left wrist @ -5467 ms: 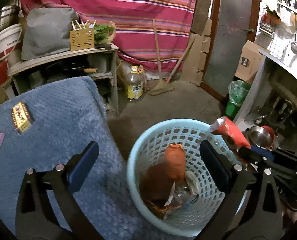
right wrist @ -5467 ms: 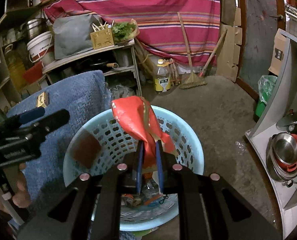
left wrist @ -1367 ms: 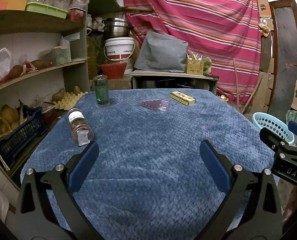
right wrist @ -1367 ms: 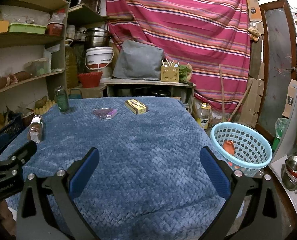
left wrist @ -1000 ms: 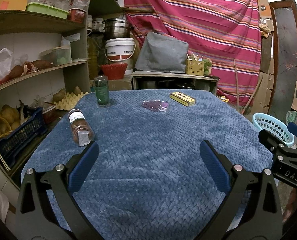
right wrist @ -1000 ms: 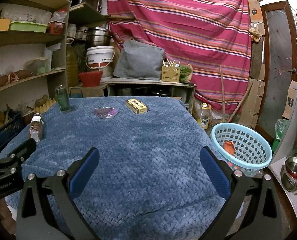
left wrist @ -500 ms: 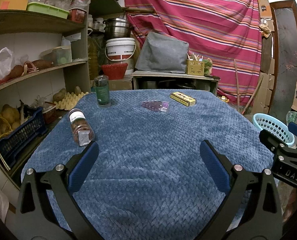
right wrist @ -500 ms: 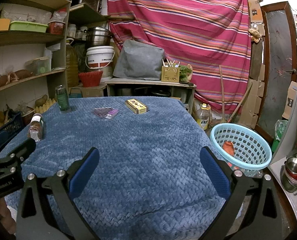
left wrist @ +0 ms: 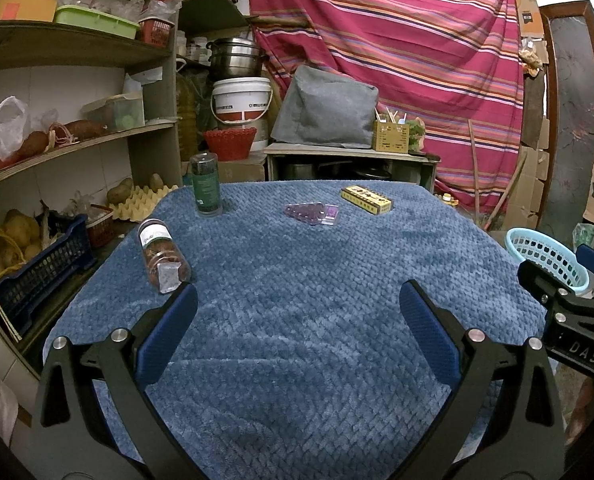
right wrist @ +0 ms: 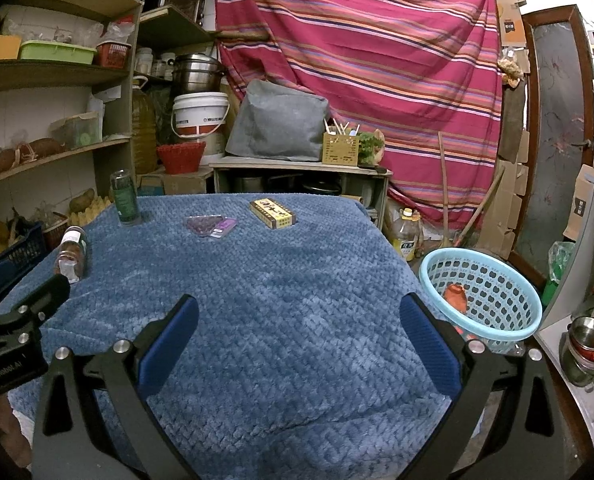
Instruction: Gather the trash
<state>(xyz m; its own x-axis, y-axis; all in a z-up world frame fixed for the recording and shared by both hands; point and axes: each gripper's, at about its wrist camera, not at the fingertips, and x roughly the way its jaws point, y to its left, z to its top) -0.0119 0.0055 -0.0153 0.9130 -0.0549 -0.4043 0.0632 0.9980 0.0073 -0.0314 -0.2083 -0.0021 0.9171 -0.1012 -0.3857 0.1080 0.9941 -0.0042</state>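
Note:
My left gripper (left wrist: 297, 308) and right gripper (right wrist: 297, 320) both hang open and empty over the near part of a table under a blue quilted cloth (left wrist: 297, 272). On the cloth lie a toppled clear jar (left wrist: 163, 256), an upright green bottle (left wrist: 205, 184), a purple blister pack (left wrist: 313, 213) and a yellow box (left wrist: 367, 199). The same jar (right wrist: 71, 254), bottle (right wrist: 124, 198), blister pack (right wrist: 211, 226) and yellow box (right wrist: 272, 207) show in the right wrist view. A light blue basket (right wrist: 483, 300) with orange-red trash inside stands on the floor at the table's right.
Shelves (left wrist: 57, 92) with potatoes, bags and tubs line the left. A low bench (right wrist: 297, 168) with a grey cushion stands behind the table before a striped red cloth. An oil bottle (right wrist: 407, 240), a broom and cardboard sit by the door. Steel pots (right wrist: 585, 340) stand at right.
Several seconds ago both grippers were over the basket, the right one shut on a red wrapper. Now both are open and empty, back at the table's near side. Nothing has moved in the last second.

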